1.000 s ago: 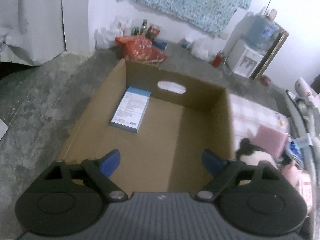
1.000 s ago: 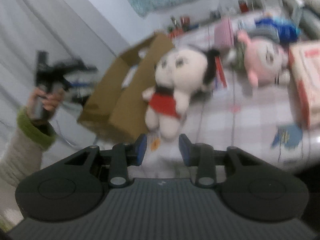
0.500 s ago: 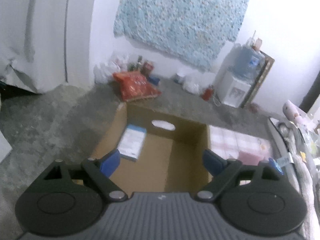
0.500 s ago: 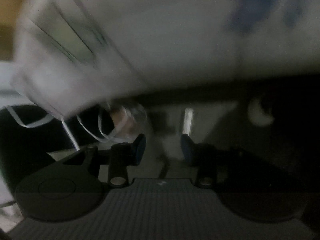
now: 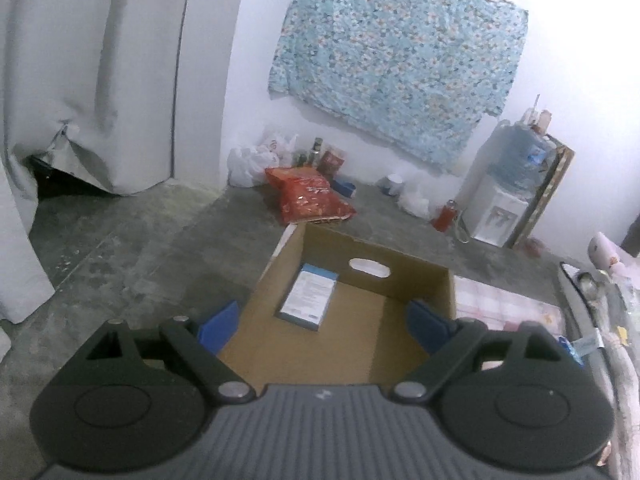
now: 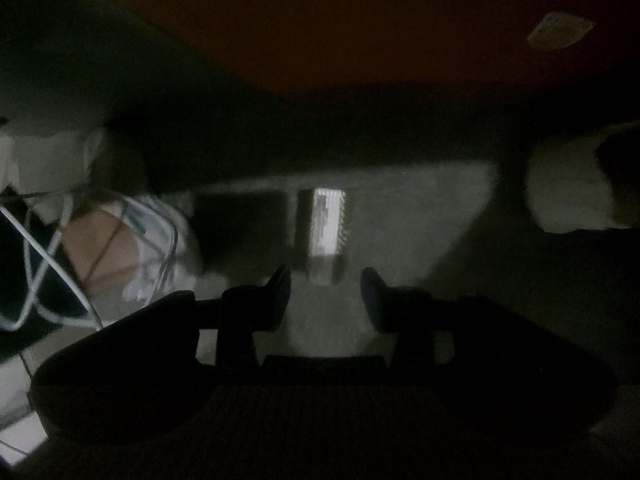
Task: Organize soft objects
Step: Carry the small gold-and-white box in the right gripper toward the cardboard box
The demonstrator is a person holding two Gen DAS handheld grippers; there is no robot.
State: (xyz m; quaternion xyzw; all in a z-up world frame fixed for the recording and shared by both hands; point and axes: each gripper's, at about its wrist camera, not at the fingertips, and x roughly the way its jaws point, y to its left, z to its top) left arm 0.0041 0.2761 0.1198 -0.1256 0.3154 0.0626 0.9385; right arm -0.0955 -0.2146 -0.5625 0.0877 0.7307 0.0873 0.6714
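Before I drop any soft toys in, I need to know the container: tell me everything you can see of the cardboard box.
The cardboard box is plain brown corrugated board, open-topped, standing upright on the grey floor. Its far wall has an oval handle cutout. Inside, a flat blue-and-white packet lies near the far left corner; no soft toy shows inside. A checked cloth lies beside its right wall. The open left gripper hovers above the near edge, not touching.

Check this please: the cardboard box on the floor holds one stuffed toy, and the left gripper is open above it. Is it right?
Not quite. The cardboard box holds one flat blue-and-white packet, not a stuffed toy, as the left wrist view shows. The left gripper is indeed open above it.
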